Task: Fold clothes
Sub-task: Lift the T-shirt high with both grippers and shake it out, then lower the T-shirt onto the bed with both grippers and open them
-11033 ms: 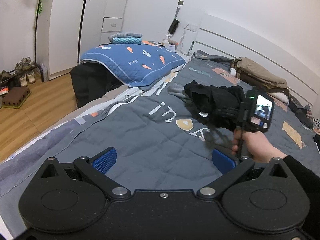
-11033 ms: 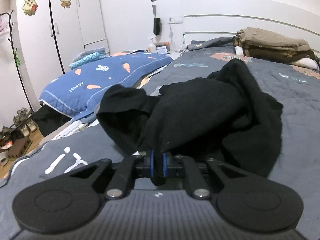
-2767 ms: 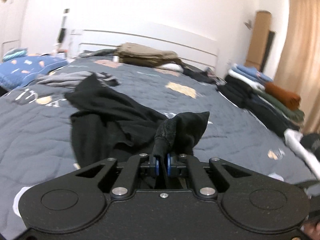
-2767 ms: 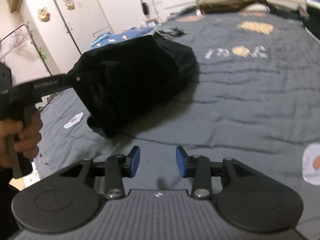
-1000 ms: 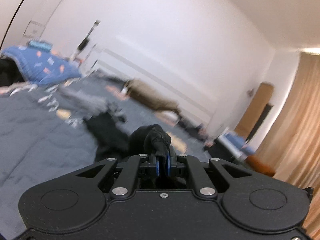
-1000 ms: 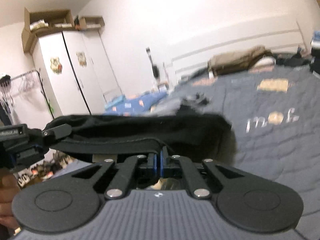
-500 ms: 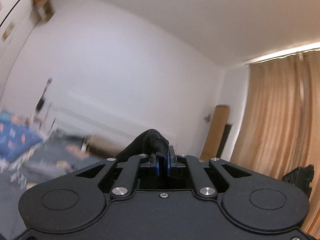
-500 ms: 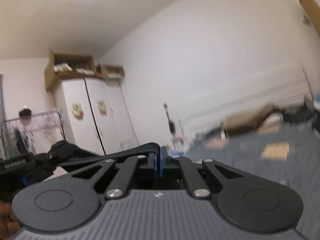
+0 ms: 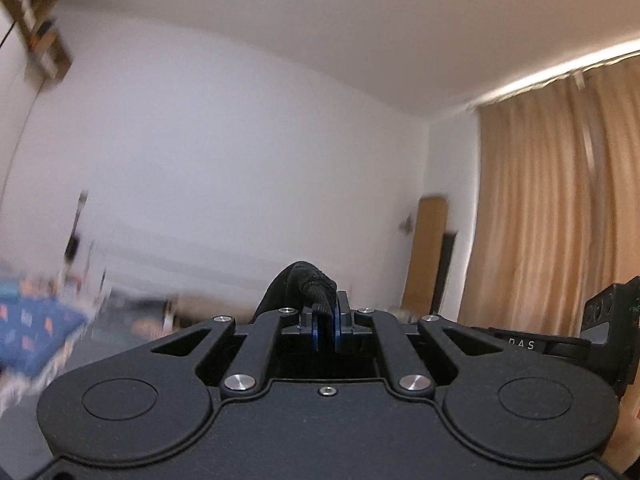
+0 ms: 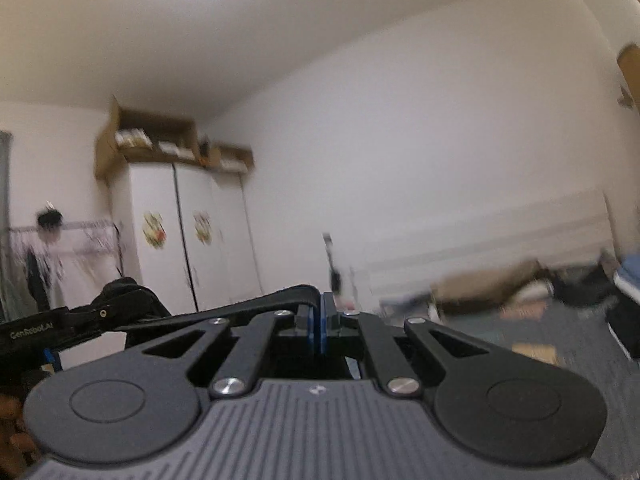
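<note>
Only L wrist view shows tan curtains (image 9: 560, 208); only R wrist view shows white wardrobe (image 10: 188, 248) w/ boxes on top. L gripper (image 9: 327, 326) is clamped on a bunched corner of the black garment (image 9: 308, 284). R gripper (image 10: 319, 326) is pinched on its taut edge, stretched betw. the two, up off the bed (image 10: 580, 344).

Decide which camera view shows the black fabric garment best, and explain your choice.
The right wrist view: the black fabric garment stretches as a taut edge from the right gripper across to the left gripper. The left wrist view shows only a bunched tuft pinched between its blue pads.
</note>
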`<state>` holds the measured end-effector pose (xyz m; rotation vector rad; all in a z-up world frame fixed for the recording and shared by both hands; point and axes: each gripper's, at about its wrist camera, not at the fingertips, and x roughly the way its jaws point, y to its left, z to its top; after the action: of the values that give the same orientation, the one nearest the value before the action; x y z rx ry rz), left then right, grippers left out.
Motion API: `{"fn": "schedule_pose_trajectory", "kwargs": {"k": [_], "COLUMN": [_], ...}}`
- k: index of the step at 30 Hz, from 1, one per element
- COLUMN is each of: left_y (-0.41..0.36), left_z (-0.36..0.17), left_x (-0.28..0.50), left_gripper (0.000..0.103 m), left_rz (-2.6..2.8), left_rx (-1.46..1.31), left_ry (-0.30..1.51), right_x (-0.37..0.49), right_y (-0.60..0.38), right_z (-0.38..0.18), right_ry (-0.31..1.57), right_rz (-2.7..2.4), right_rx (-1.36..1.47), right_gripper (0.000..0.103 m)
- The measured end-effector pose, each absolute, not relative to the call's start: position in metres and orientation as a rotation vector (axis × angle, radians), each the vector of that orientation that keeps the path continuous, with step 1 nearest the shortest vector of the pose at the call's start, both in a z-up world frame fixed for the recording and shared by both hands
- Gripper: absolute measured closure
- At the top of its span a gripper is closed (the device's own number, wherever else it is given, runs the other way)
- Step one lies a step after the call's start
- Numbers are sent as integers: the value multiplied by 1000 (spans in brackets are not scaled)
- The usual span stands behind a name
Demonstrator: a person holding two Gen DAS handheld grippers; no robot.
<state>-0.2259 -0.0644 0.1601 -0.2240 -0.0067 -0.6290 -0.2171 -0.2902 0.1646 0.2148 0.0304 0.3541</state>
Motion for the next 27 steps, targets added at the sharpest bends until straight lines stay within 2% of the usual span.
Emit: {"fn": "schedule_pose_trajectory", "kwargs": {"k": [11, 16, 22, 25, 27], "left_y": [-95, -70, -61, -56, -46], "left_z": [-26, -80, -113, -113, -108], "left_x": [-117, -85, -61, -66, -69], "left_gripper": [96, 96, 95, 90, 72], "left_rz": [-524, -479, -490, -511, -510], "left_rx": [-241, -237, -218, -189, -205], "left_ry": [404, 517, 647, 654, 647], "right_x": [-121, -99, -96, -99, -101], "right_y": [-284, -280, -290, -295, -298], "right_z": [-26, -90, -115, -109, -105], "right_ry": [389, 480, 582, 574, 568], "right_rz": [233, 224, 234, 255, 268], "right_rx": [183, 156, 183, 205, 219], "right_gripper": [100, 100, 94, 84, 68]}}
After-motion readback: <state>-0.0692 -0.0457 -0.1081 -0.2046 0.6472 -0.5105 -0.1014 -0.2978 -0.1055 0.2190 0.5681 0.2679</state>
